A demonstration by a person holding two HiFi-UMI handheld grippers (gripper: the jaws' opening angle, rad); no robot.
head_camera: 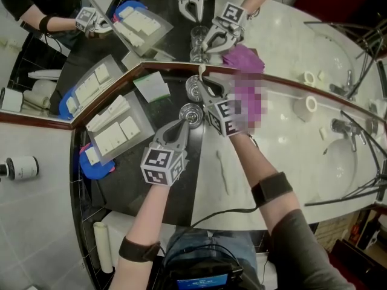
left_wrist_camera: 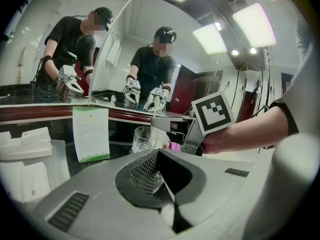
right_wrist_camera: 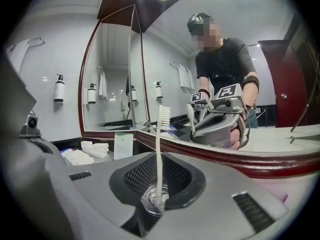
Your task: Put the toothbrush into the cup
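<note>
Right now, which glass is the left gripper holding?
Find the black counter under the mirror. Two glasses stand there; yours is the glass farther from the mirror, pinched at its rim by the left gripper. The other glass sits by the toothbrush.

- Between the jaws of the left tool [left_wrist_camera: 160, 170] only a small piece of a glass [left_wrist_camera: 152, 182] shows; the tool's own body covers the rest.
- Just below the right tool [right_wrist_camera: 158, 184], the cup [right_wrist_camera: 152, 204] around the lower end of the toothbrush [right_wrist_camera: 159, 149] is mostly covered by that tool's jaws.
- The print on the card [left_wrist_camera: 91, 134] ahead of the left tool is too small to read.
</note>
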